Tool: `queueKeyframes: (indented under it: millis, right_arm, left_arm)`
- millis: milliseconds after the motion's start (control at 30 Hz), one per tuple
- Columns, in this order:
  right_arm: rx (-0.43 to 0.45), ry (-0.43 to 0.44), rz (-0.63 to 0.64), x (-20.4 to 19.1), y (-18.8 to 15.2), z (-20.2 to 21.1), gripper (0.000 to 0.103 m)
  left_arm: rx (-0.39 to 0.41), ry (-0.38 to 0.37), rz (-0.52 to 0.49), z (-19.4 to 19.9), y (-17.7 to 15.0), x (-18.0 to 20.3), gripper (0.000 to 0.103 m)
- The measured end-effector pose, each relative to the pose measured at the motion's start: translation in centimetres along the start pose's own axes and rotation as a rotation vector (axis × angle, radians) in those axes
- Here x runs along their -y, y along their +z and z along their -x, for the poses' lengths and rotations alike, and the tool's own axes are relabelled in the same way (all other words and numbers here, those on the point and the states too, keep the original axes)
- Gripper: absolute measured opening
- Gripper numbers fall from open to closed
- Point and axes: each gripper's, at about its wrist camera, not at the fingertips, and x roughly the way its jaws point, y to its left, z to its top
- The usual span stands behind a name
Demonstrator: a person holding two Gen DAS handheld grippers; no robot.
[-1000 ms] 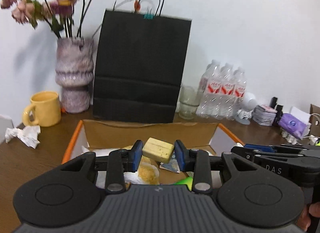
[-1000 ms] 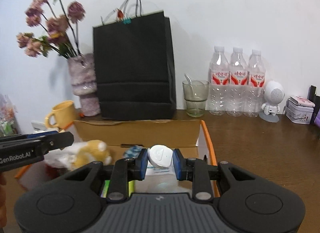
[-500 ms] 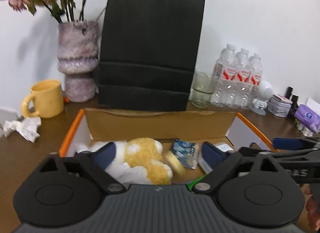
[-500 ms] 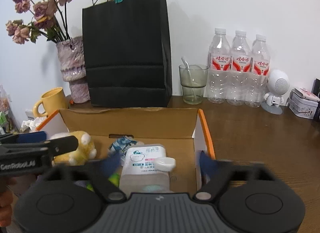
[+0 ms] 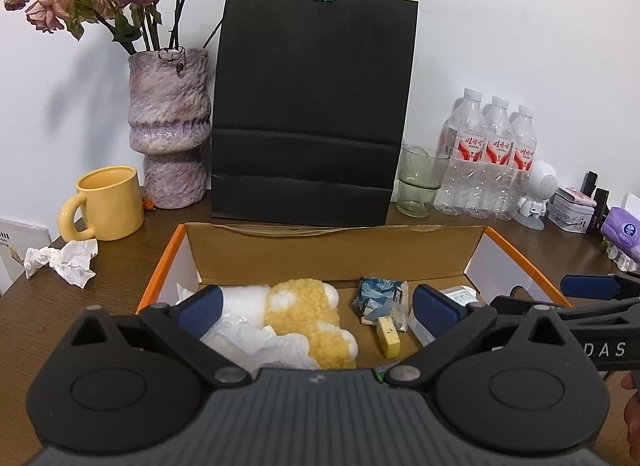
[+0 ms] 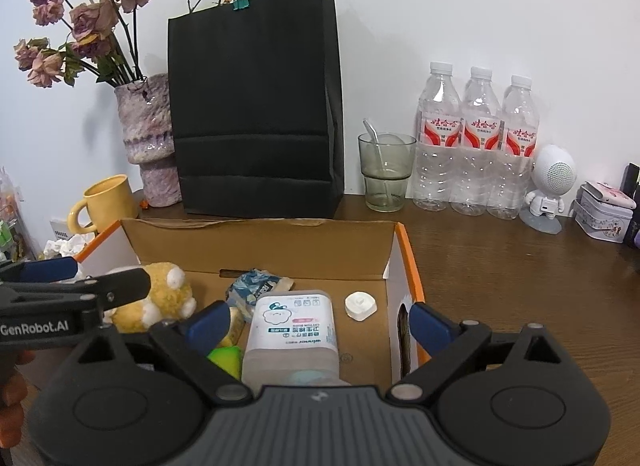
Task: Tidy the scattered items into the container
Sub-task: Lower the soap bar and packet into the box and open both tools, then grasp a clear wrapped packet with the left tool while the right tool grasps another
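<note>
Both grippers have let go: left gripper [image 5: 316, 306] and right gripper [image 6: 318, 320] gape empty above the box [image 6: 412, 266], yellow block [image 5: 388, 332] and white cap [image 6: 361, 306] dropped inside, cap near its right wall.

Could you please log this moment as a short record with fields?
left claw: open, empty, above box
right claw: open, empty, above box
container: cardboard box, orange edges
in box: yellow plush toy, yellow block, white cap, cotton swab box, blue wrapper
outside box: crumpled paper beside yellow mug
</note>
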Motion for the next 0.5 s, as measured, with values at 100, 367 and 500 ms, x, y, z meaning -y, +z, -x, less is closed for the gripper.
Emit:
queueKeyframes:
  millis: [100, 367, 500]
  right_arm:
    - [0.000, -0.004, 0.000, 0.0, 0.0, -0.1, 0.096]
    - [0.008, -0.009, 0.001, -0.2, -0.1, 0.3, 0.096]
    - [0.028, -0.014, 0.013, -0.6, -0.3, 1.6, 0.096]
  left_arm:
    - [0.001, 0.001, -0.004, 0.1, 0.0, 0.0, 0.103]
    - [0.003, 0.002, 0.000, 0.6, 0.0, -0.1, 0.103]
    - [0.020, -0.003, 0.014, 2.2, -0.2, -0.6, 0.103]
